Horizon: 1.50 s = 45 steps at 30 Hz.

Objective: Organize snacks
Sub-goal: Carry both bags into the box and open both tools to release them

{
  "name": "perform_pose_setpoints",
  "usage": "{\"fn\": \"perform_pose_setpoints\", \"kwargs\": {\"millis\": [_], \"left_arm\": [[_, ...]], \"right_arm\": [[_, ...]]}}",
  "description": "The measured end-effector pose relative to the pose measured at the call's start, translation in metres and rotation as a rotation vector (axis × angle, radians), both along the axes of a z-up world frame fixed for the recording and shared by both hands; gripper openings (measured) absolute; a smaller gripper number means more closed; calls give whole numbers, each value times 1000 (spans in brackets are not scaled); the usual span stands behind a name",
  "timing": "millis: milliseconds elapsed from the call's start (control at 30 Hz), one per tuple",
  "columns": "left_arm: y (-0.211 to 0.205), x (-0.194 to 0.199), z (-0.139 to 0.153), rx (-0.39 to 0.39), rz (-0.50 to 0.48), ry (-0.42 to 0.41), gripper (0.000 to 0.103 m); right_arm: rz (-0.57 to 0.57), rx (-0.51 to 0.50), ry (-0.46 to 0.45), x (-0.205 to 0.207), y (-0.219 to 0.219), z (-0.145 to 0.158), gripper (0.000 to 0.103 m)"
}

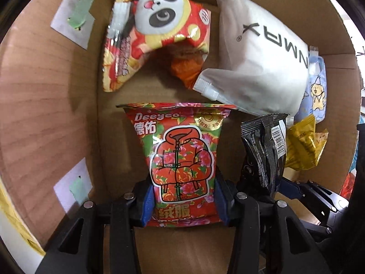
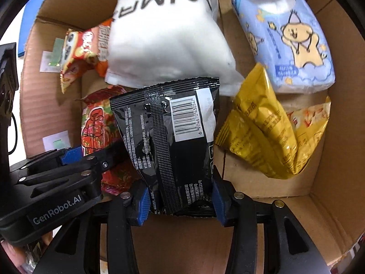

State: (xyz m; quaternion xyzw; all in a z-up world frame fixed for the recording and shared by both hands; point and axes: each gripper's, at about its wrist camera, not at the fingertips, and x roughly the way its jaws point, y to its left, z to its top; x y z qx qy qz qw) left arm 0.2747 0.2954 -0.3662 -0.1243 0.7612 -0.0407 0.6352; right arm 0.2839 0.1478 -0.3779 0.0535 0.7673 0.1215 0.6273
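Inside a cardboard box point(image 1: 159, 84), my left gripper point(image 1: 183, 202) is shut on a red floral Deeyeo packet point(image 1: 182, 155), held by its lower end over the box floor. To its right my right gripper point(image 2: 180, 202) is shut on a black packet point(image 2: 173, 137) with a barcode label; that black packet point(image 1: 267, 150) also shows in the left wrist view. The floral packet point(image 2: 98, 125) and the left gripper point(image 2: 75, 157) appear at the left of the right wrist view.
Lying in the box are a red panda packet point(image 1: 155, 27), a white pouch point(image 1: 257, 57), a blue cartoon tissue pack point(image 2: 287, 36) and yellow packets point(image 2: 262, 127). The box flap point(image 1: 45, 91) with taped labels spreads left. The box wall point(image 2: 319, 217) closes the right.
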Motion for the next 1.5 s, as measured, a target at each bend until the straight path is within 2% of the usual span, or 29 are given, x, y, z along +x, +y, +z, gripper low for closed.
{"fn": "perform_pose_setpoints", "kwargs": {"millis": [100,333,400,800,1033,1133,1167,1233,1300,1367,1500], "left_arm": [[-5,-1,-4,13,-11,6,44],[-19,1,-3,38,-15,7,44],[-13,1,1,43,-10,5,44],[-26,-8,32,89,-13,-59,44],[-34,-16,54,128,-19,-109,44],[-37,-20,65,145,-19,-134,45],[-36,-21,68,147,-18,-141,51],[-38,-21,74,144,-11,-151,56],[-39,-21,78,148,2,-163,59],[-27,-22,85,156,16,-183,80],[-19,-30,93,168,38,-211,85]], "right_arm": [[-5,-7,2,0,6,-6,49],[14,-16,-12,-2,13,3,51],[20,-14,-20,-1,17,7,54],[43,-20,-60,-8,37,36,54],[46,-80,-135,-8,21,66,54],[38,-99,-157,-2,12,76,63],[35,-105,-161,2,8,80,67],[34,-115,-168,2,-4,83,73],[28,-117,-176,2,-12,86,84],[28,-122,-191,3,-23,85,93],[23,-141,-219,0,-34,94,103]]}}
